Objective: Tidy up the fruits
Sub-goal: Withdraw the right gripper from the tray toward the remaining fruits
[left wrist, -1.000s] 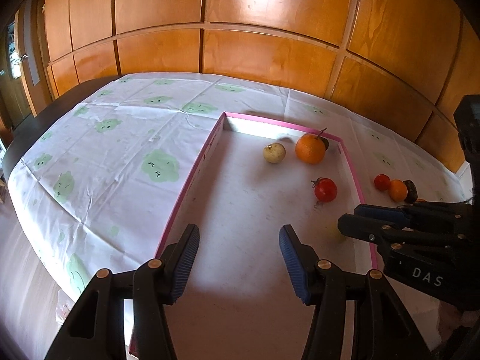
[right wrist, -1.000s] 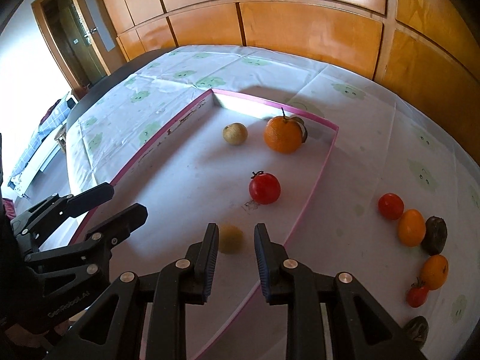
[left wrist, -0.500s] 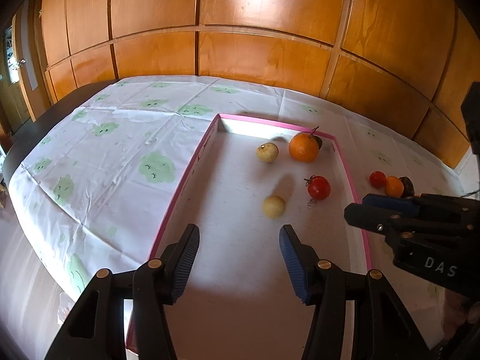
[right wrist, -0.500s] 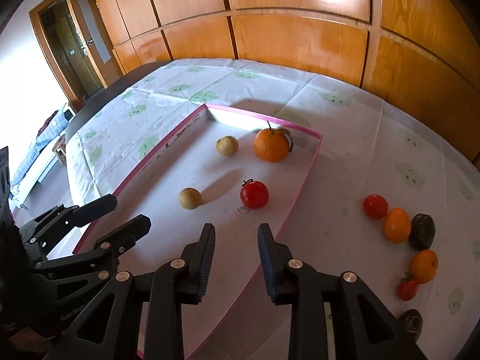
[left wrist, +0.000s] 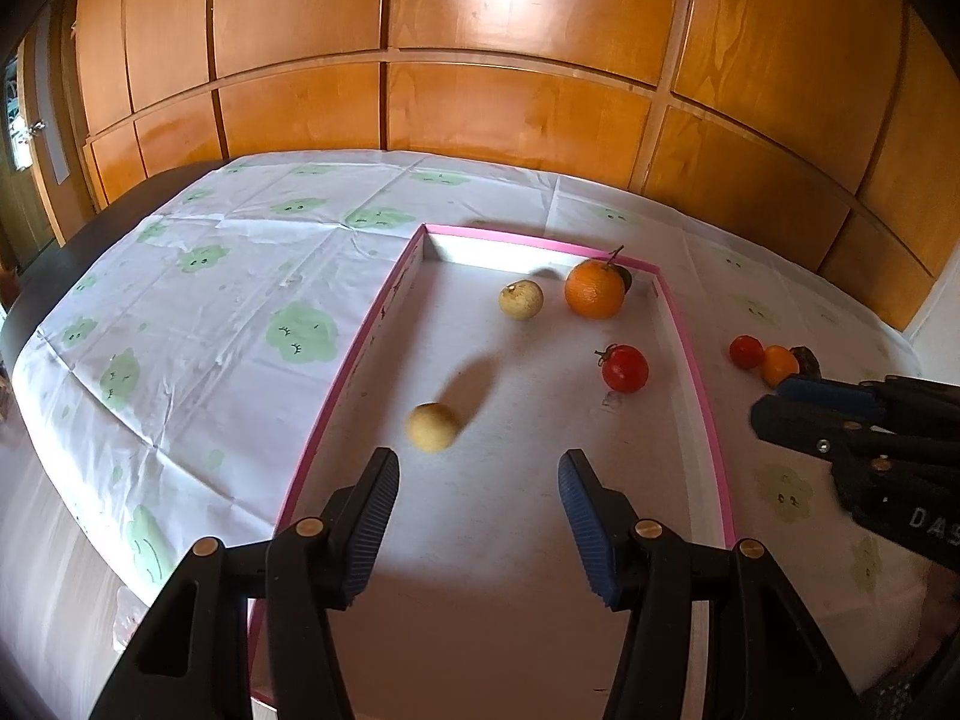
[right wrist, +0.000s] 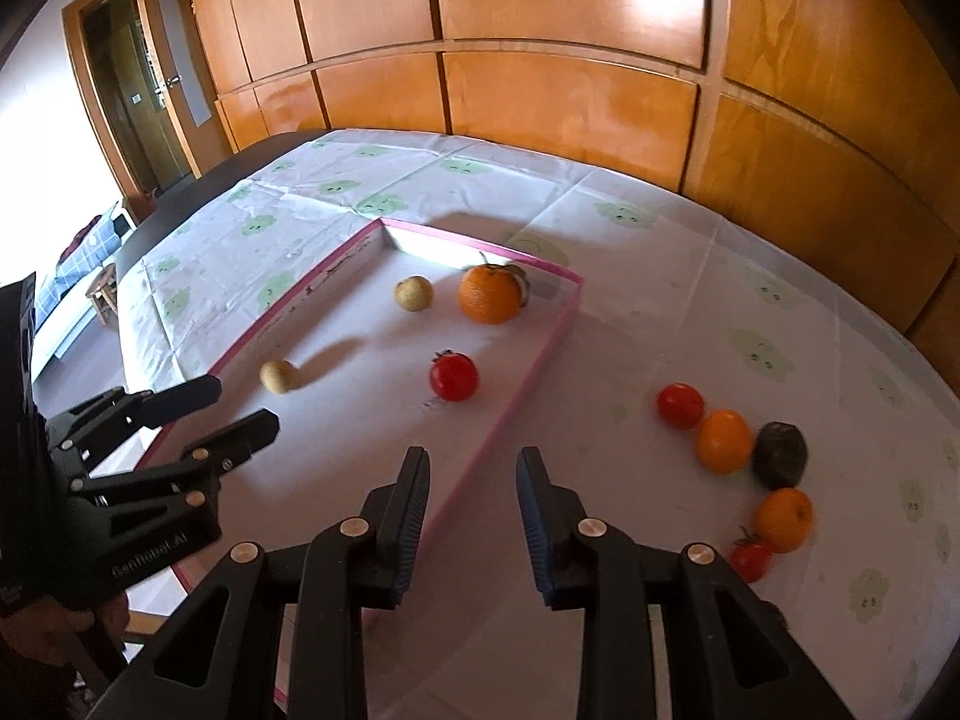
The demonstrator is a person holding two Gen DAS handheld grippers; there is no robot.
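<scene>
A white tray with a pink rim (left wrist: 354, 354) (right wrist: 540, 354) holds a small yellow fruit (left wrist: 432, 427) (right wrist: 280, 376), blurred, near its left wall. Farther back in it are a pale round fruit (left wrist: 521, 299) (right wrist: 413, 293), an orange (left wrist: 594, 289) (right wrist: 489, 294) and a red tomato (left wrist: 625, 368) (right wrist: 454, 377). My left gripper (left wrist: 478, 462) (right wrist: 243, 402) hovers open over the tray's near part, just short of the yellow fruit. My right gripper (right wrist: 474, 459) (left wrist: 780, 402) hangs above the tray's right rim, jaws slightly apart, nothing between them.
On the green-patterned tablecloth right of the tray lie a tomato (right wrist: 680, 406), an orange fruit (right wrist: 724, 441), a dark fruit (right wrist: 779, 455), another orange fruit (right wrist: 783, 520) and a small tomato (right wrist: 750, 559). Wooden panelling stands behind the table.
The yellow fruit has rolled from in front of my right gripper's fingers leftward across the tray. My right gripper drew back and rose toward the right rim. My left gripper stayed put.
</scene>
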